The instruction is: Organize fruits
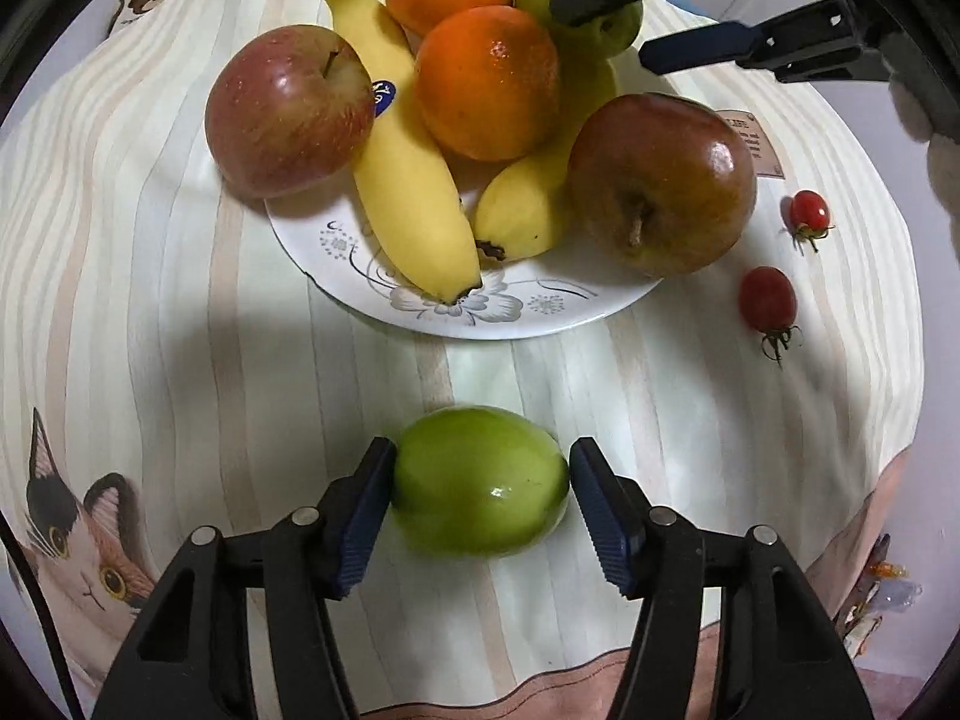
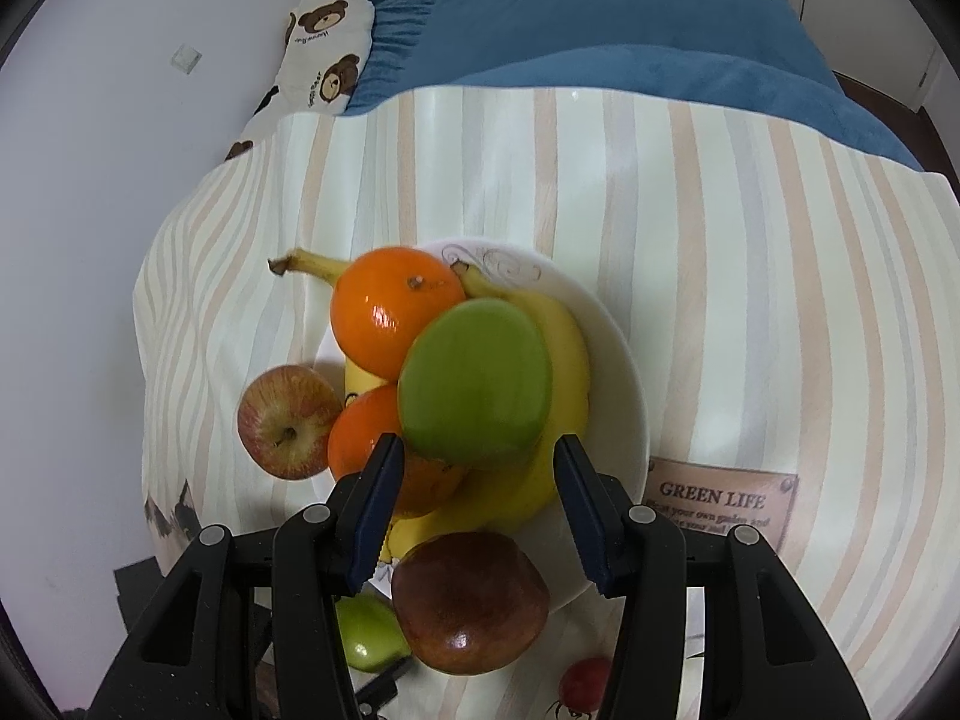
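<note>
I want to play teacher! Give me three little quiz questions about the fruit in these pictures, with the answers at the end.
1. How many cherry tomatoes lie on the striped cloth beside the plate?
2. True or false: the green fruit between the fingers of the left gripper is lying on the plate.
3. Which fruit wears the blue sticker? A) banana B) orange C) apple

Key
1. Two.
2. False: it is on the striped cloth, in front of the plate.
3. A.
</note>
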{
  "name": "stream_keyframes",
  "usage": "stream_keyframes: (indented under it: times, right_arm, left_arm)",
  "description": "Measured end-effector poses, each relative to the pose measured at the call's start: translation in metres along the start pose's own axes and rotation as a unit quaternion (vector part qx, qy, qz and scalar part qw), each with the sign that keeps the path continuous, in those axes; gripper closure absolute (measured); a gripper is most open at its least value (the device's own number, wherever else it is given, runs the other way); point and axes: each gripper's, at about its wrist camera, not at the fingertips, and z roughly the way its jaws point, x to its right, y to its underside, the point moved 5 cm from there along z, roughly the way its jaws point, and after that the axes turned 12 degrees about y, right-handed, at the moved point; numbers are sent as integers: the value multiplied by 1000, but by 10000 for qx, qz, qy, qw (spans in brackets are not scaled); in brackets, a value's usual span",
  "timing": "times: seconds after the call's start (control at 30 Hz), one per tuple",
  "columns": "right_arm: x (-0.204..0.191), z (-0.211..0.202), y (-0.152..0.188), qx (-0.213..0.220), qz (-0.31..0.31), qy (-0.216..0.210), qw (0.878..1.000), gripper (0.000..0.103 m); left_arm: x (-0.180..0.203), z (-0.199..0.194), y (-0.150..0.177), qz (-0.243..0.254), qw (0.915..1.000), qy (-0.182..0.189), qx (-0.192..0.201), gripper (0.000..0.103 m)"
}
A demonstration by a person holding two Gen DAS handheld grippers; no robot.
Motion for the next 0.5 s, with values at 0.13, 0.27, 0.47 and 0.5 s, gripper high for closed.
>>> stream_keyframes:
  times: [0.13,0.27,0.47,0.5]
  right_arm:
    - [-1,2,2,-21,5,18,10000,48]
    - [-6,2,1,10,29,22,10000,48]
    - [-11,-5,0,89,-39,37,9999,48]
    - [-11,-6,0,100,-37,29,9999,48]
  left_arm:
    - [4,0,1,90,9998,56,-152,44]
    - [0,12,4,114,9999,30,-103,44]
    - [-12,12,7,164,9996,-121,179,44]
    - [-9,9,7,143,9995,-123,241,45]
